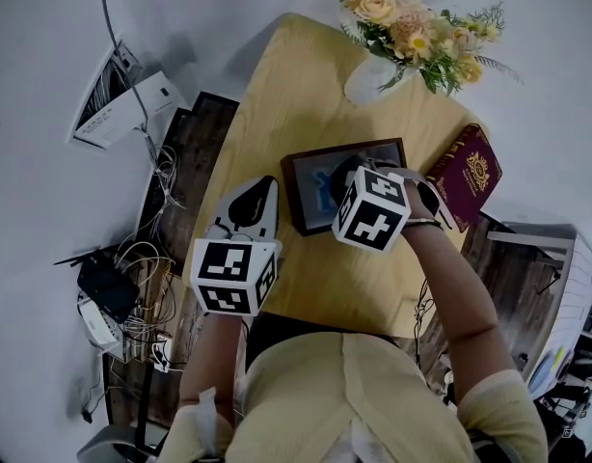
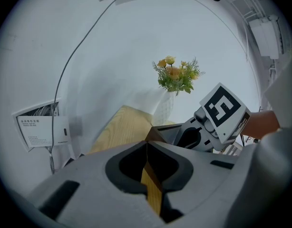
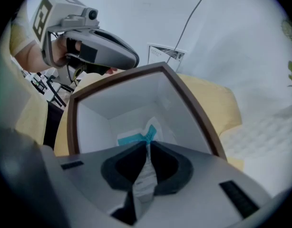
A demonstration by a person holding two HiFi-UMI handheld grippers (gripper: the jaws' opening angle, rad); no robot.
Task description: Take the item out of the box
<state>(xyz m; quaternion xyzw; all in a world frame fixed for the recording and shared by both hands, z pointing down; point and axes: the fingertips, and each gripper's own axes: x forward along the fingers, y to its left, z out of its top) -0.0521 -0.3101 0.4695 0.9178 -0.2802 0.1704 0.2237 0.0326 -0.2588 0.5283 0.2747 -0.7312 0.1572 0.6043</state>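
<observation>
The packet [image 3: 136, 137], white with a teal patch, stands on edge inside the box [image 3: 122, 99], down against its white floor and close to the far wall. The right gripper [image 3: 147, 144] has its jaws clenched on the packet's near edge: the thin sheet runs up between the two dark pads and shows again behind them. The packet has not come clear of the box; its teal end sits well below the brown rim.

In the head view the right hand [image 1: 423, 201] comes in from the lower right of the box, the forearm [image 1: 460, 287] stretched forward. The wrist is bent so that the gripper points steeply down into the box's opening. Its marker cube [image 1: 373, 210] sits over the box's near edge.

The left gripper [image 1: 262, 189] lies just to the left of the box, aimed forward and only a little downward, with its tips near the box's near-left corner. Its jaws are pressed together with nothing between them; only a strip of the table [image 1: 306, 85] shows through the slit behind the tips. The left forearm [image 1: 214, 355] runs straight back toward the body.

The box rests on the yellow wooden table. Beyond the box stands a white vase [image 1: 368, 80] of flowers [image 1: 412, 32], and just to the box's right lies a dark red booklet [image 1: 465, 177].
</observation>
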